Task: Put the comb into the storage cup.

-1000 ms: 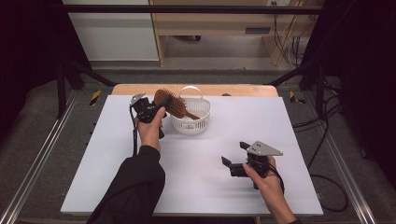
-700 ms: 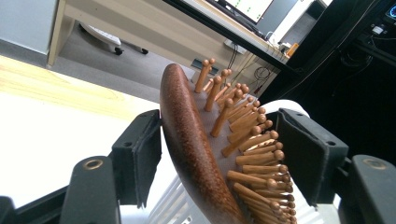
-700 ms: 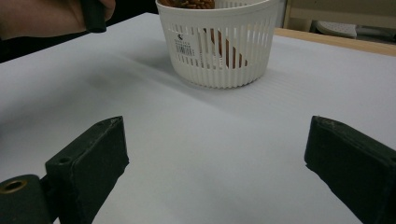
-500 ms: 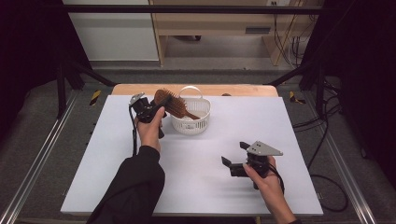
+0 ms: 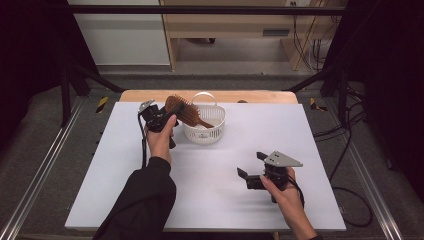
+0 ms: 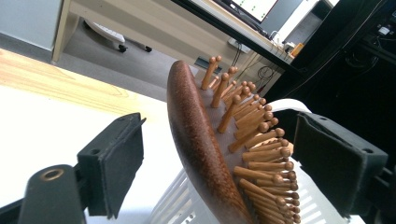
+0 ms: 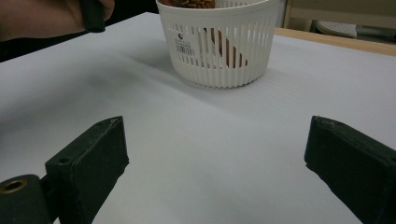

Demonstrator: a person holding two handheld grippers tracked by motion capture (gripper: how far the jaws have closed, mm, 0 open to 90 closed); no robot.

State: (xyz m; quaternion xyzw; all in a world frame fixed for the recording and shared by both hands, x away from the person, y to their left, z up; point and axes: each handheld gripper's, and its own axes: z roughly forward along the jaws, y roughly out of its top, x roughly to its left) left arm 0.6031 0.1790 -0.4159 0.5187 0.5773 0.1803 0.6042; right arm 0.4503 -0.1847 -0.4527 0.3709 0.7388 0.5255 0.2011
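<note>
The wooden hairbrush (image 6: 201, 154) is propped handle-down in the white basket (image 5: 210, 131) at far centre. The left gripper's (image 5: 159, 117) fingers have just been opening around its stiff, light, smooth head and are no longer pressed on it; the right gripper (image 5: 252, 175) is held wide open, empty.

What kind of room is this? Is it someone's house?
Probably a lab or workshop, not a house: a white work table inside a black metal frame, loose cables on the floor, and a person using hand-held grippers.

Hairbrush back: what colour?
Dark reddish-brown, speckled wood hairbrush; clearest in the left gripper view.
</note>
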